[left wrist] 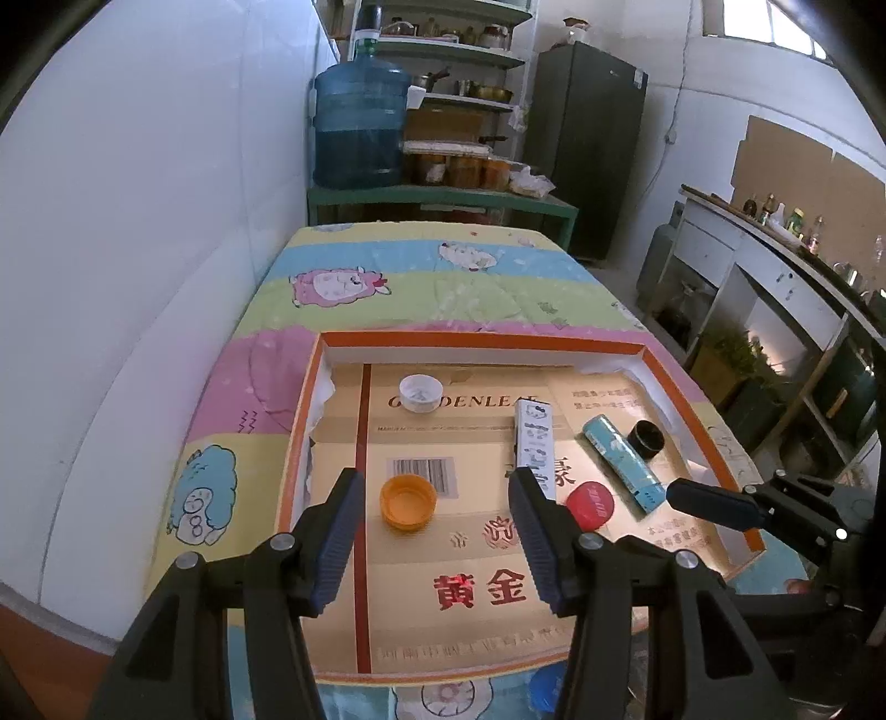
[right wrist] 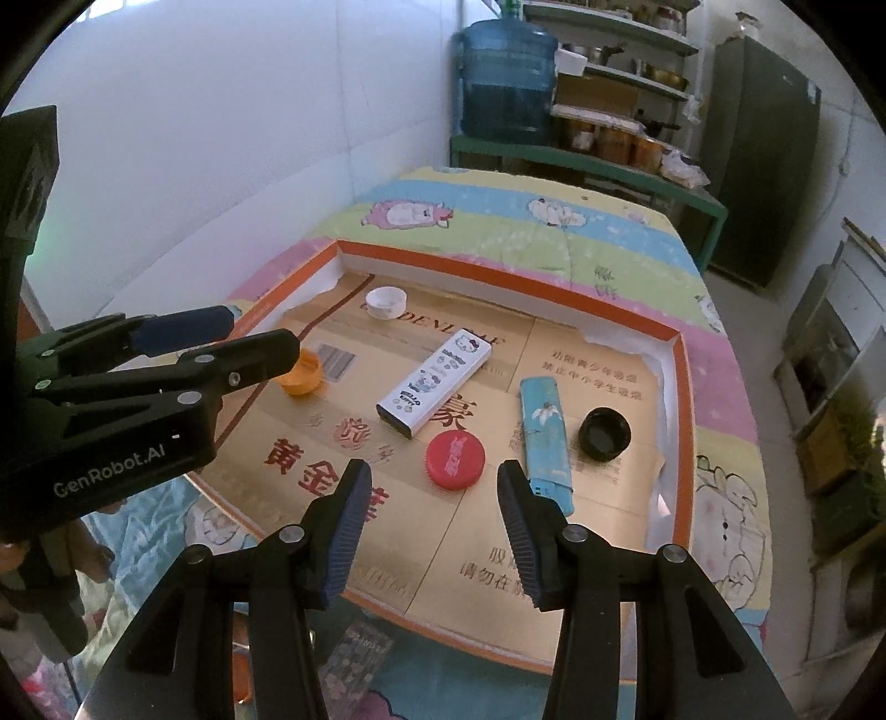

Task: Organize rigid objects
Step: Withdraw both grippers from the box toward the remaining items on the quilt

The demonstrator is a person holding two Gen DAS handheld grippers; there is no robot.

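A shallow orange-rimmed cardboard tray [left wrist: 310, 387] [right wrist: 498, 271] lies on a cartoon-print cloth. In it are an orange cap [left wrist: 408, 503] [right wrist: 302, 375], a white cap [left wrist: 421, 392] [right wrist: 386, 302], a red cap [left wrist: 591, 502] [right wrist: 455, 459], a black cap [left wrist: 645, 438] [right wrist: 604, 433], a white patterned box [left wrist: 535, 443] [right wrist: 434, 382] and a blue lighter [left wrist: 623, 462] [right wrist: 545, 437]. My left gripper [left wrist: 434, 501] [right wrist: 260, 332] is open and empty, with the orange cap between its fingers. My right gripper [right wrist: 434, 493] is open and empty, just before the red cap; one fingertip [left wrist: 714, 501] shows in the left wrist view.
A white wall [left wrist: 138, 249] runs along the left of the table. Behind it stand a blue water jug [left wrist: 360, 122] [right wrist: 509, 77], shelves [left wrist: 459, 50] of pots and jars and a dark fridge [left wrist: 587, 144] [right wrist: 758, 155]. A counter [left wrist: 775, 266] with bottles stands to the right.
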